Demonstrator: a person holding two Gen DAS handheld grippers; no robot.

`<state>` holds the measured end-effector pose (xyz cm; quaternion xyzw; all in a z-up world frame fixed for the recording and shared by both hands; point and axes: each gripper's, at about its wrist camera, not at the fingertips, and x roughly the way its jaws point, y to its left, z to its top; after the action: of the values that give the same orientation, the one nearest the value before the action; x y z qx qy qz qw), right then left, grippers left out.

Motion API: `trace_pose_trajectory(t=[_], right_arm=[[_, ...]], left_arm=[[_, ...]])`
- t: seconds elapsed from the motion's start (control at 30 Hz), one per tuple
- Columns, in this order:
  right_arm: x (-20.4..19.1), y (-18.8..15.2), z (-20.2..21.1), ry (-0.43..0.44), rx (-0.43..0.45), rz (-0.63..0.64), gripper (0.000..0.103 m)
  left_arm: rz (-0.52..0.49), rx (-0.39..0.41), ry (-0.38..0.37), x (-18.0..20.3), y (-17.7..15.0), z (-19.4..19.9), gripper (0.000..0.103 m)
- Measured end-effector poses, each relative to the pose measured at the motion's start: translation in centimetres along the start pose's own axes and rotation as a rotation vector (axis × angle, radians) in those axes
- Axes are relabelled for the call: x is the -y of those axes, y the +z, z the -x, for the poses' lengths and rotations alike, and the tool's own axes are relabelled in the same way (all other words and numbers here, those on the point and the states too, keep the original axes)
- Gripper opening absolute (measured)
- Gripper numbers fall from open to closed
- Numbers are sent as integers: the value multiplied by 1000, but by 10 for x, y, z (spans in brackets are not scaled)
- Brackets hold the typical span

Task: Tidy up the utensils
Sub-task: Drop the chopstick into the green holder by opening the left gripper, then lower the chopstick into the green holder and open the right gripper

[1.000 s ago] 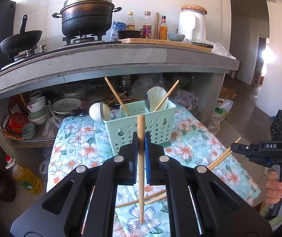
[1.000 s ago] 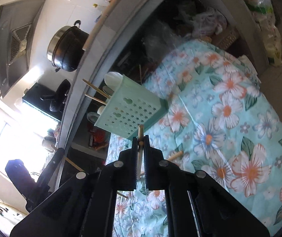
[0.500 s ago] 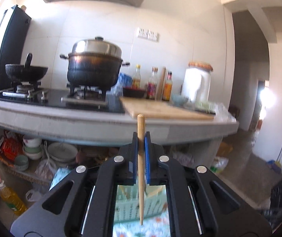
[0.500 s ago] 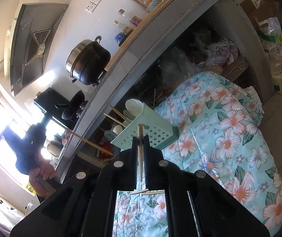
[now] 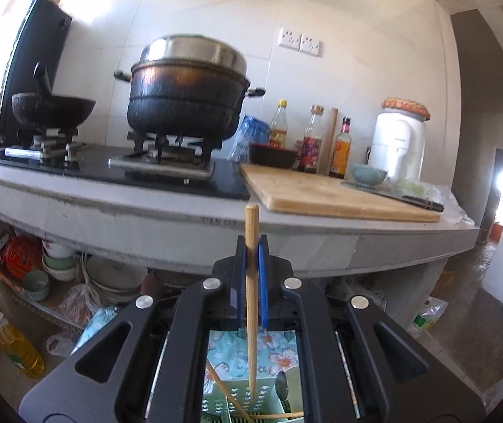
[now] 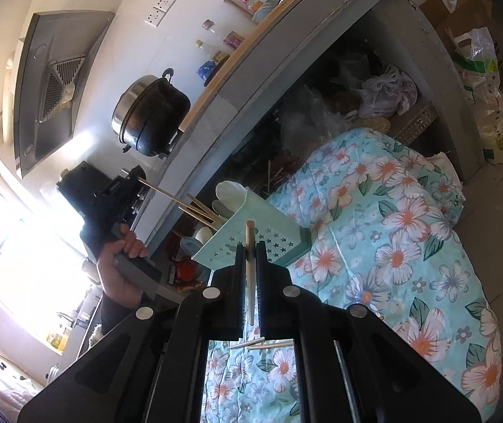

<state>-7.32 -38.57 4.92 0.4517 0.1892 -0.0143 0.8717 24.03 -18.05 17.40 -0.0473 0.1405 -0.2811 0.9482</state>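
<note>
**Chopstick over the caddy, another waiting in your right tongs**

The flowered cloth (image 6: 410, 232) covers the low bench, and on it stands your mint utensil caddy (image 6: 262, 243), already holding chopsticks and spoons. Your left tongs (image 5: 252, 246) are clenched on a wooden chopstick (image 5: 251, 317), held upright, its lower tip hanging just above the caddy's open top. Your right tongs (image 6: 250, 246) are clenched on a second chopstick (image 6: 250, 275), near the caddy's side wall. A few loose chopsticks (image 6: 258, 344) lie on the cloth below. Expect each stick to be light, stiff and smooth, so it may pivot or slip in the pads; a grip around mid-length, as you have, should keep it steady. Lower before you let go, or it may bounce out
</note>
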Motion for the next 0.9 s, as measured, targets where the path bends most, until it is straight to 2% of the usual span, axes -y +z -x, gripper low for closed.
trace_pose_trajectory(t=[0.2, 0.27, 0.33, 0.5, 0.7, 0.9], right_arm=[[1, -1, -1, -5, -1, -3, 6], [-1, -1, 0, -8, 0, -2, 6], [-4, -1, 1, -9, 5, 2, 6], [-19, 3, 6, -9, 29, 42, 6], [-69, 33, 2, 24, 81, 176, 6], [-142, 72, -35, 18, 118, 394, 6]], left_arm=[[32, -53, 6, -15, -32, 2, 7], [39, -67, 5, -21, -39, 11, 15], [45, -74, 12, -25, -45, 24, 33], [48, -82, 26, -39, -60, 61, 50], [17, -164, 17, -55, -87, 108, 67], [-16, -232, 22, -74, -119, 154, 78]])
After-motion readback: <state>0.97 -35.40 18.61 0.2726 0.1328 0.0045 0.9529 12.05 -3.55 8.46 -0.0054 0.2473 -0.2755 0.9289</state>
